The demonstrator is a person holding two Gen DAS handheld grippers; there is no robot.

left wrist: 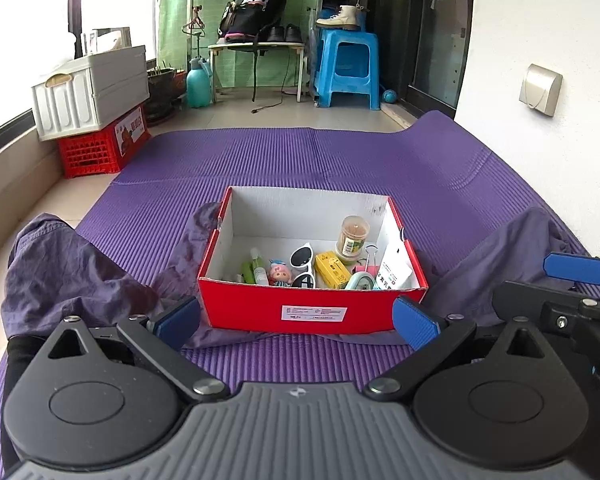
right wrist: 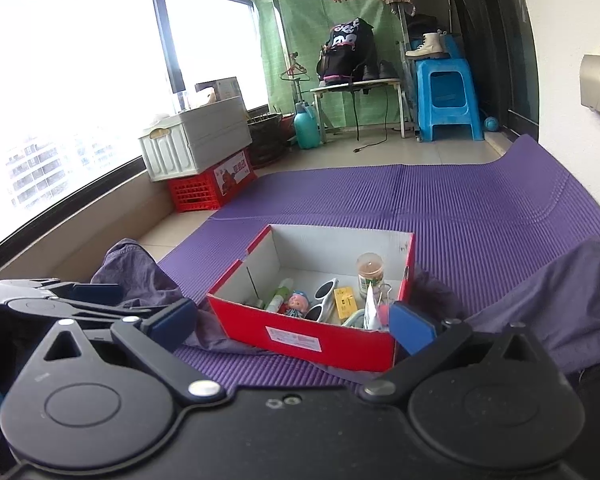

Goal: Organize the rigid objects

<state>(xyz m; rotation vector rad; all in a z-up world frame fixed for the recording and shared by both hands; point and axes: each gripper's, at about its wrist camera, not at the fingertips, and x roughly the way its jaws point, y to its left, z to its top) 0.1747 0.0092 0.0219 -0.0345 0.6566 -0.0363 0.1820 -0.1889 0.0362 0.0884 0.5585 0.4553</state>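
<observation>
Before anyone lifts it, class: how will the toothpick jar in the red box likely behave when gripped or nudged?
The toothpick jar stands upright and is taller than wide, so a nudge may tip it. Its round wall would probably roll once down. It looks like smooth clear plastic, likely light and somewhat slippery.

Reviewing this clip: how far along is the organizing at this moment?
Looks nearly or fully done. The red shoebox already holds white sunglasses, a small doll, a yellow box and a toothpick jar. The left gripper and right gripper are open and empty. No loose items show on the purple mat.
</observation>
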